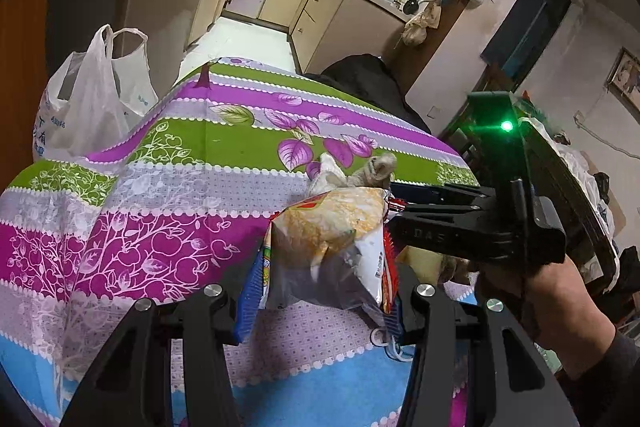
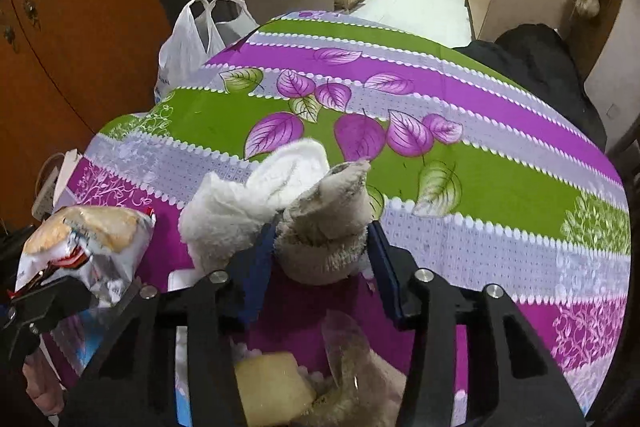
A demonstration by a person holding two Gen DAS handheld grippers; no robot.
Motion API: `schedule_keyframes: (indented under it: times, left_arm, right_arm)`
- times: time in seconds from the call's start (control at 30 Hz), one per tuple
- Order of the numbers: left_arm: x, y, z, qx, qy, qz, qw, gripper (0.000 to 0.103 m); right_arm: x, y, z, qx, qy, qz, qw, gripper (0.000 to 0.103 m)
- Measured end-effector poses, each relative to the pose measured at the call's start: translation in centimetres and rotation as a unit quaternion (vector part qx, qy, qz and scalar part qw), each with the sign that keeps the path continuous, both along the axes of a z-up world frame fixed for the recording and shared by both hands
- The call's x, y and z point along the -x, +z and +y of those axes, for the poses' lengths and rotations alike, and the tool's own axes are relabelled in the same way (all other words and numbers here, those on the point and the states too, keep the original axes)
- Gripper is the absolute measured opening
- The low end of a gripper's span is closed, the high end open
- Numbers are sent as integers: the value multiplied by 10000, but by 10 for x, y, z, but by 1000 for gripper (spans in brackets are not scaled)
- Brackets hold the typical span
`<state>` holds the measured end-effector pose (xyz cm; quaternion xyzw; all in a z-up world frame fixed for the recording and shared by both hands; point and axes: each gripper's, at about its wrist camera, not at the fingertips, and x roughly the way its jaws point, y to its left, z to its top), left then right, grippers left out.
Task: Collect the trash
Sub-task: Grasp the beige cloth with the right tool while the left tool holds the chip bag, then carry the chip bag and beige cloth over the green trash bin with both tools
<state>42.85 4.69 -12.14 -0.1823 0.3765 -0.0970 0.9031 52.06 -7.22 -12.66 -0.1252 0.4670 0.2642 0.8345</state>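
My left gripper (image 1: 320, 307) is shut on an opened snack bag (image 1: 332, 223), held upright over the striped tablecloth (image 1: 224, 143). The same bag (image 2: 88, 239) shows at the left of the right wrist view, with a left finger (image 2: 48, 297) under it. My right gripper (image 2: 322, 251) points down at the table, and its blue pads press both sides of a dirty grey wad of cloth or paper (image 2: 332, 211). A crumpled white tissue (image 2: 240, 211) lies against the wad's left side. In the left wrist view the right gripper (image 1: 400, 203) comes in from the right, with the wad (image 1: 378, 167) sticking up just behind the bag.
A white plastic carrier bag (image 2: 192, 39) stands off the table's far left corner. A yellow sponge-like piece (image 2: 276, 387) and a clear wrapper (image 2: 348, 347) lie under my right gripper. A dark jacket (image 2: 540, 59) hangs at the far right edge, and an orange cabinet (image 2: 60, 47) stands left.
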Motion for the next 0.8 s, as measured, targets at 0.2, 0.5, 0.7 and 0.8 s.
schedule_keyframes:
  times: [0.2, 0.5, 0.7, 0.8]
  left_arm:
    - [8, 9, -6, -343, 201, -126, 9991, 51]
    - [32, 54, -51, -594, -49, -609, 9964, 51]
    - [60, 97, -115, -704, -609, -1089, 9897, 51]
    - [67, 110, -151, -672, -918, -1213, 9861, 51]
  right_arm:
    - [38, 42, -33, -605, -371, -555, 9959, 40]
    - [136, 125, -105, -1245, -810, -1598, 9759, 40]
    - [190, 151, -175, -1155, -1469, -2000, 9618, 41]
    - [216, 159, -213, -1013, -1805, -2099, 9556, 41]
